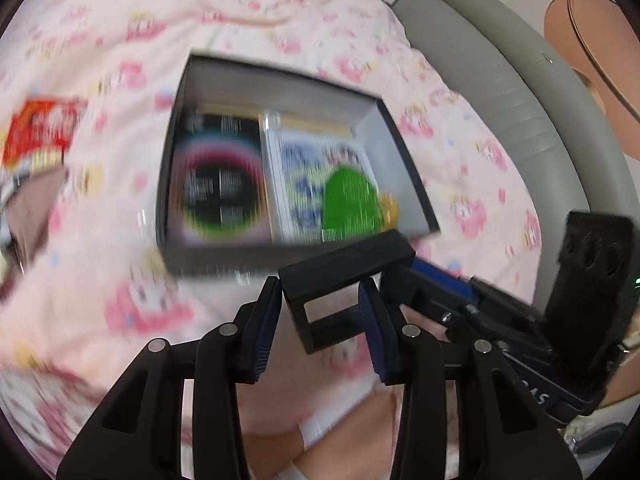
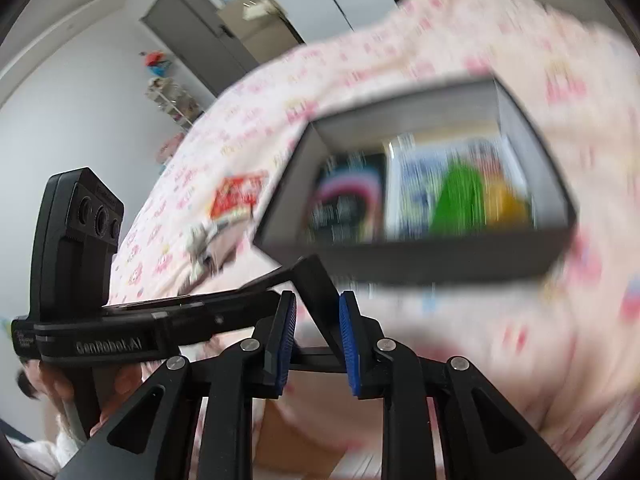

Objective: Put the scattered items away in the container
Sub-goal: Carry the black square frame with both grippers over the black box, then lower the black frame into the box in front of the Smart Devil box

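Left wrist view looks down into the open dark grey cardboard box (image 1: 404, 168) lying on the pink cartoon-print blanket (image 1: 100, 60). Inside lie a black packet with a coloured ring (image 1: 218, 188), a white-and-blue printed packet (image 1: 296, 184), a green pouch (image 1: 350, 200) and a yellow item (image 1: 390, 208) in the corner. The left gripper (image 1: 320, 320) has its blue-padded fingers apart, with part of the right gripper's (image 2: 318, 340) black body between them. Only this view shows the grey padded bed edge (image 1: 500, 120).

The right wrist view alone shows a white wall (image 2: 72, 112), a grey door (image 2: 188, 28) and shelves of toys (image 2: 172, 96). Its jaws are also apart, gripping nothing, with the left tool crossing in front. A red snack packet (image 2: 236, 196) lies on the blanket just left of the box, outside it. Motion blur makes all printing unreadable, and the items beside the red packet cannot be identified.
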{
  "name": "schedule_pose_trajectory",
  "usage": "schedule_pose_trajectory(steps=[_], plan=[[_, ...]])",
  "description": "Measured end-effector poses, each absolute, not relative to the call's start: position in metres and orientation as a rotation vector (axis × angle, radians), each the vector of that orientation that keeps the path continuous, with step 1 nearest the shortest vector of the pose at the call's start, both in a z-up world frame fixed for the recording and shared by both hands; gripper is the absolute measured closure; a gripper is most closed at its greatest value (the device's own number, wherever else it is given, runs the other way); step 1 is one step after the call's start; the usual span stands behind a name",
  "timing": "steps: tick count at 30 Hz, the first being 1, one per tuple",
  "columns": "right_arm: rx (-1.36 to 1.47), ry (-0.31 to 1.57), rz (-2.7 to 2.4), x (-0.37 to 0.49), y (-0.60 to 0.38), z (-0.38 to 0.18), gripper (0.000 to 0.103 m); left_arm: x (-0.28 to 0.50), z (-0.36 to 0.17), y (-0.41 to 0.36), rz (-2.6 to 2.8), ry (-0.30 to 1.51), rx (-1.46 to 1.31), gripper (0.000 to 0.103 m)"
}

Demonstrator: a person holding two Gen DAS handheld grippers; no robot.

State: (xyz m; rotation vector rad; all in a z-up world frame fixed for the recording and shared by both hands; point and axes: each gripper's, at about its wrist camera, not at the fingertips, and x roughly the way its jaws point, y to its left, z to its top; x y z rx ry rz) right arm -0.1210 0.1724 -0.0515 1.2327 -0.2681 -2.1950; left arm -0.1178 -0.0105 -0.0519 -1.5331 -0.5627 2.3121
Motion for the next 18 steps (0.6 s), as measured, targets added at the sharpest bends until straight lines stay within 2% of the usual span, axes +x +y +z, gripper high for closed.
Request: schedule_pose_trajectory(steps=[5,8,14,18], plan=[[1.226,-0.189,-2.153,-0.187,0.146,-0.039,0.084,-0.175,-0.050,-0.021,2.389,-0.560,-1.549,0.065],[1.304,-0.182,-2.125,-0.219,0.137,-0.061,0.084,-0.200,-0.064,-0.028,2.354,-0.585,-1.596,0.065],[1.421,-0.198,-2.059,-0.236,0.137,-0.103,0.084,-0.220,-0.094,-0.022,2.333,-0.497,-1.709,0.065],[1.514,-0.226,-1.985,-0.241,0.136,-0.129,0.084,-0.227,-0.117,-0.013,2.286,-0.418,-1.861,0.060]])
